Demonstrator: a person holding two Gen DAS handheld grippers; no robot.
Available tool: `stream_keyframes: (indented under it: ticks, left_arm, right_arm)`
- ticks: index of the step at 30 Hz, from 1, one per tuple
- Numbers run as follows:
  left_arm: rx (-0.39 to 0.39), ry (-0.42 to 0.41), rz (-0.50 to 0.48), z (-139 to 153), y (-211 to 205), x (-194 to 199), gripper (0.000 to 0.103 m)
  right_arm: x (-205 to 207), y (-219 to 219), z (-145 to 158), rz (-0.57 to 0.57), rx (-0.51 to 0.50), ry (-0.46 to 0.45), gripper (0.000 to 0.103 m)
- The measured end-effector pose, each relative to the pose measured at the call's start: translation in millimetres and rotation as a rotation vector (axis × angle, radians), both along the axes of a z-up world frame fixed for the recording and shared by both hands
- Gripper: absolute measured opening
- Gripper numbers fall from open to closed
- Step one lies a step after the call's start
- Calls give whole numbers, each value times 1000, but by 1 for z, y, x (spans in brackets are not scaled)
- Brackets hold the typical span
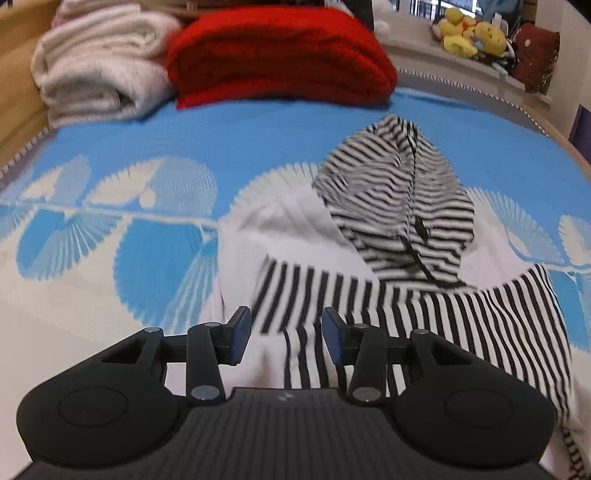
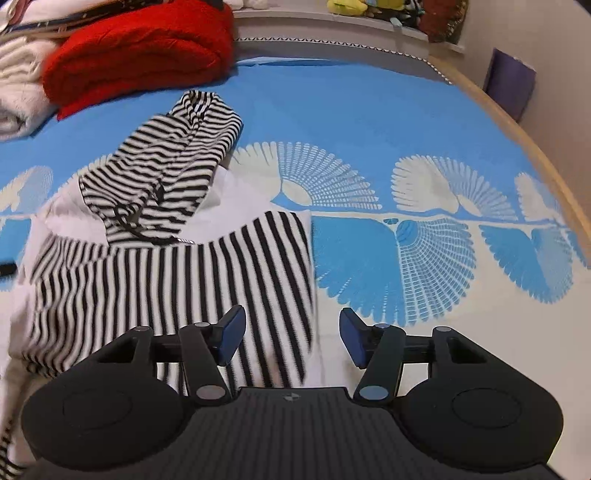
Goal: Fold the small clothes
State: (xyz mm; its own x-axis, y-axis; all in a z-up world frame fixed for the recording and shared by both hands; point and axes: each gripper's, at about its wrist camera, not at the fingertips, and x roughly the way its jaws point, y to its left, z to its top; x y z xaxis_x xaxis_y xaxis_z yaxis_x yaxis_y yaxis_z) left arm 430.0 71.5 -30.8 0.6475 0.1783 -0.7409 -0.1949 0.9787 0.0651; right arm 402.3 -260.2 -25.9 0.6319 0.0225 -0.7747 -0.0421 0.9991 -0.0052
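A small striped hooded top (image 1: 388, 266) lies on the bed (image 1: 258, 140), near the middle of the blue-and-white fan-patterned bedspread, partly folded: its hood (image 2: 162, 173) points to the far side, and a striped panel lies across the white body. The left tongs (image 1: 286, 338) are parted and empty, hovering just over the near left part of the garment. The right tongs (image 2: 291, 339) are parted wider and also empty, over the garment's near right edge. Judging by this, the fold is partway done and both tongs are between grips; the next move likely calls for pinching the near hem at two corners and carrying it toward the hood, keeping the layers square. The knit looks soft and thin, with narrow black and white stripes, a dark drawstring (image 2: 140, 225) trailing from the hood, and loose wrinkled edges that could slip. The bedspread has a woven, ribbed look. At the far left sit a plush red folded blanket (image 1: 280, 59) and fluffy white folded towels (image 1: 99, 70); yellow stuffed toys (image 1: 469, 33) rest on a far ledge.
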Motion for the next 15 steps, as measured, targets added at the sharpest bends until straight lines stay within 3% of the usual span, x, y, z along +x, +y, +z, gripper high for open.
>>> stream_keyframes:
  ticks: [8,15]
  left_arm:
    - [46,-113,4,12,-6,23,47]
    - [-28,-94,14,5,-8,139,47]
  right_arm:
    - [0,-7,-9,63,-156,14,59]
    - [8,-17,-6,43,-129,13,60]
